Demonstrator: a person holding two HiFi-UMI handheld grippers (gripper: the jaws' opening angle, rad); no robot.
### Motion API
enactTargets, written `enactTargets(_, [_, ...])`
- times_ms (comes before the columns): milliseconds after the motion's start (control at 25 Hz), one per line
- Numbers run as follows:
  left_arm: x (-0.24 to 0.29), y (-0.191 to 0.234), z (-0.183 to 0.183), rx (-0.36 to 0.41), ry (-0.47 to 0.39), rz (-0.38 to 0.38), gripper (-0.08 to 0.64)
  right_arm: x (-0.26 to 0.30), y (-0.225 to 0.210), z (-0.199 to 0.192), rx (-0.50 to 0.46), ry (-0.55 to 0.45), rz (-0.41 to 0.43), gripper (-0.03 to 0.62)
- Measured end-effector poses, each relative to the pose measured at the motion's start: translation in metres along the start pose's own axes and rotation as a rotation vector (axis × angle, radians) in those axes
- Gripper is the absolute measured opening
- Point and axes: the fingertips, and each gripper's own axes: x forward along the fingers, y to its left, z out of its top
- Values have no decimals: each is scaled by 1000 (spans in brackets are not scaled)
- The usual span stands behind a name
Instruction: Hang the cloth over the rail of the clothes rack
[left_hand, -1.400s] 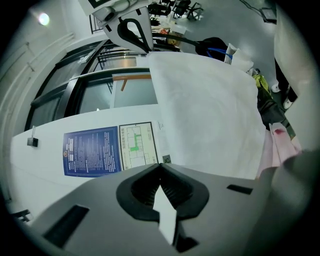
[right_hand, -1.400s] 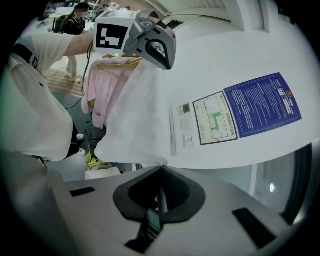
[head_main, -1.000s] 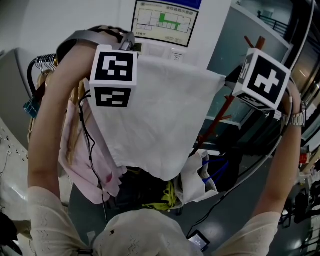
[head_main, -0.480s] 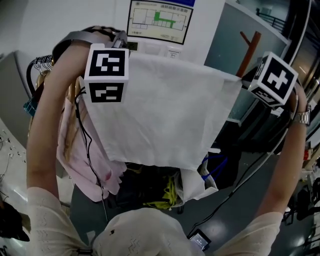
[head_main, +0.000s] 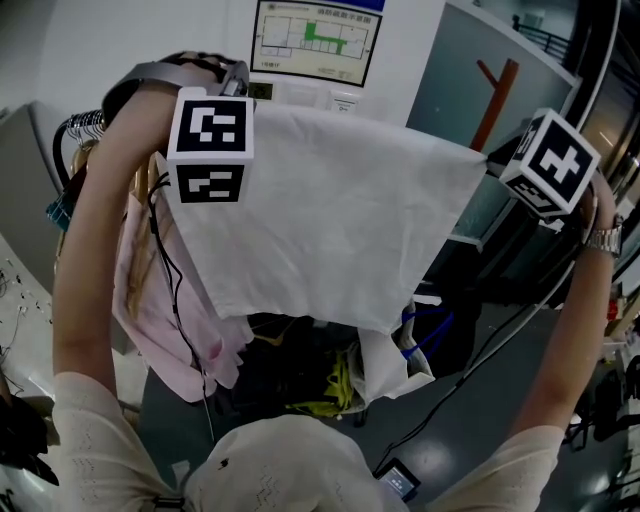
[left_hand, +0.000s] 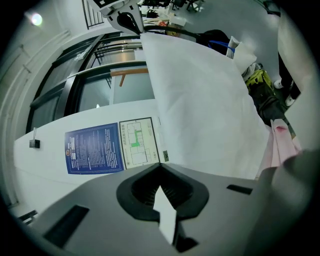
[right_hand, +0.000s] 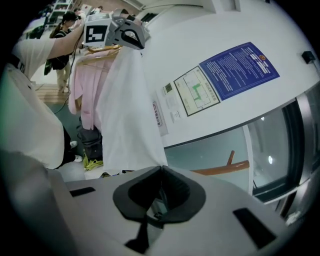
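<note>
Left hand-held gripper (head_main: 258, 100) and right hand-held gripper (head_main: 492, 160) pinching top corners of thin white cloth (head_main: 330, 220), spread taut, probably for draping.

Left gripper (left_hand: 160, 169), right gripper (right_hand: 161, 169) aloft, clamped.

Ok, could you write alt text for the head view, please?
A white cloth is held spread in the air, the left gripper and the right gripper each shut on a top corner. Pink clothes hang at left.
</note>
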Motion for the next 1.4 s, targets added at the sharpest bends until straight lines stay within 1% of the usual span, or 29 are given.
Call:
enactTargets(160, [-1,-1,-1,-17,-12,-12,9,-1,-1,0,33,21,-38,20])
enactTargets(320, [-4,-2,0,-31,-31,-13,9,-2,-3,-3,-1,25,-68,20])
enactTargets(400, [-4,-2,0,-41,-37,-15,9,-5,-8,-8,-9,25,-104,20])
enactTargets(520, [-4,-3,-2,-32,-34,-15,9,-11,-13,-13,-7,1,-146,21])
enactTargets(600, [-4,-1,-2,-22,-28,-6,10,-13,-15,-12,-27,-25,-174,21])
enactTargets(640, [-4,1,-2,-19,-28,11,9,-14,-16,-11,-43,-33,-193,20])
enactTargets(720, [-2,6,0,-17,-34,45,10,-16,-13,-4,-88,-40,-230,20])
enactTargets(760, [-2,7,0,-18,-34,47,9,-17,-9,1,-111,-45,-239,20])
enactTargets(1000, [-9,-5,4,-37,-35,-28,9,-19,21,42,-174,-127,-189,18])
enactTargets(1040, [-10,-6,4,-35,-38,-28,9,-20,26,46,-183,-136,-183,18])
enactTargets(1200, [-12,0,0,-24,-32,16,10,-25,41,65,-206,-174,-143,18])
enactTargets(1320, [-20,0,-3,-50,-43,6,11,-29,54,77,-230,-199,-104,18])
enactTargets(1400, [-29,-5,-1,-66,-62,-17,9,-30,68,87,-248,-228,-62,18])
